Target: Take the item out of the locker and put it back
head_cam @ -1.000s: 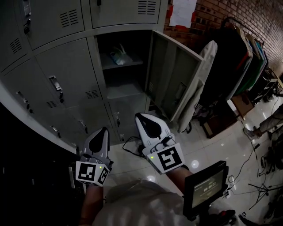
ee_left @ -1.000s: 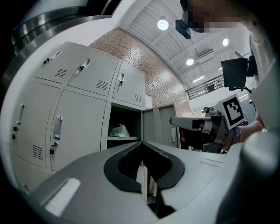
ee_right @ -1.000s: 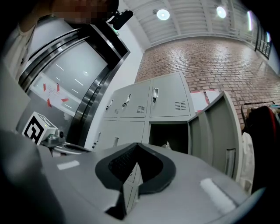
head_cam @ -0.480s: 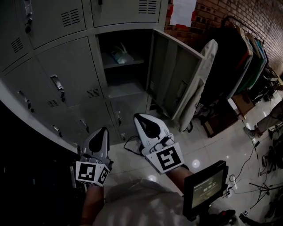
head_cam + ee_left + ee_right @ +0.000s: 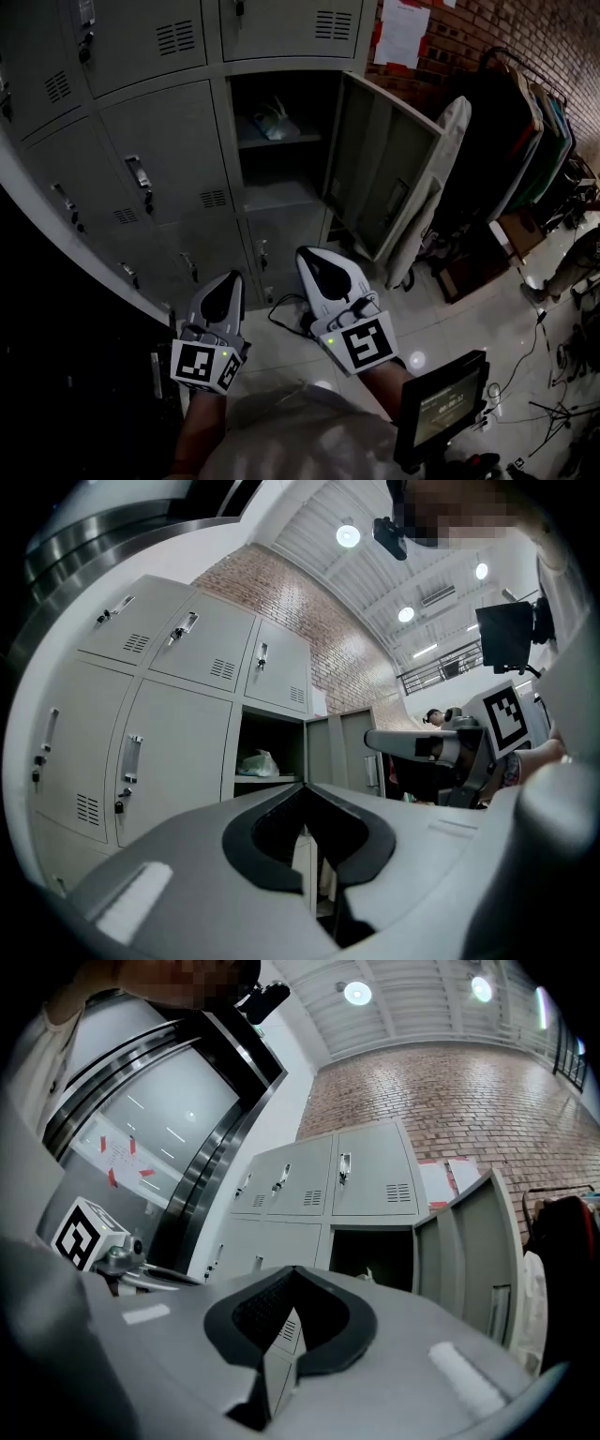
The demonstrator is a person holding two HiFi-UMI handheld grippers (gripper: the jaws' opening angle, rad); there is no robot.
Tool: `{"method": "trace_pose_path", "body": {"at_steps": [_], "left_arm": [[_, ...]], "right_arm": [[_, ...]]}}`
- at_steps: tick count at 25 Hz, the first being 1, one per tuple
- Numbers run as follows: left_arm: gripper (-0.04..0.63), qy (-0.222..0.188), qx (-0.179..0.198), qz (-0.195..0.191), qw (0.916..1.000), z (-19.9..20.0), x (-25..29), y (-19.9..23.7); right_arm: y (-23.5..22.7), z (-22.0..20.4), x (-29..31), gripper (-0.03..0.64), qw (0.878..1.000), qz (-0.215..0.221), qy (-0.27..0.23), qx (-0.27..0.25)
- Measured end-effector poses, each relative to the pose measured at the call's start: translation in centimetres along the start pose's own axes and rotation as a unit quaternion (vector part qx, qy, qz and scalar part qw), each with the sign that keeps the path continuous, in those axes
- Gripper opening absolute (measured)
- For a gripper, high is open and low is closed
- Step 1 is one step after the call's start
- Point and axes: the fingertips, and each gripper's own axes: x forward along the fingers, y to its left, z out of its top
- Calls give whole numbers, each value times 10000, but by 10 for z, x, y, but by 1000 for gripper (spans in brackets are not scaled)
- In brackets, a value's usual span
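The grey locker (image 5: pixel 281 141) stands with its door (image 5: pixel 384 178) swung wide to the right. On its upper shelf lies a pale crumpled bag-like item (image 5: pixel 275 120), which also shows in the left gripper view (image 5: pixel 256 762) and faintly in the right gripper view (image 5: pixel 367 1276). My left gripper (image 5: pixel 228 282) is low at the left, well short of the locker, jaws shut and empty. My right gripper (image 5: pixel 309 257) is beside it, closer to the locker's lower doors, jaws also shut with nothing between them.
Closed locker doors (image 5: pixel 159 178) fill the wall to the left. A clothes rack with dark garments (image 5: pixel 525 141) and a leaning white board (image 5: pixel 431 187) stand to the right. Cables (image 5: pixel 281 314) lie on the shiny floor. A small monitor (image 5: pixel 441 408) sits at the lower right.
The view has shifted down and right a little, so the locker sits slightly lower and rightward in frame. Both grippers keep their pose, shut and empty.
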Motion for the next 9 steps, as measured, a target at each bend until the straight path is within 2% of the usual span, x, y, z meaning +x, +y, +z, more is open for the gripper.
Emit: {"method": "trace_pose_path", "body": {"at_steps": [9], "left_arm": [[5, -49, 37, -73, 10000, 5, -4, -7]], "right_arm": [[3, 1, -14, 0, 9999, -96, 39, -17]]}}
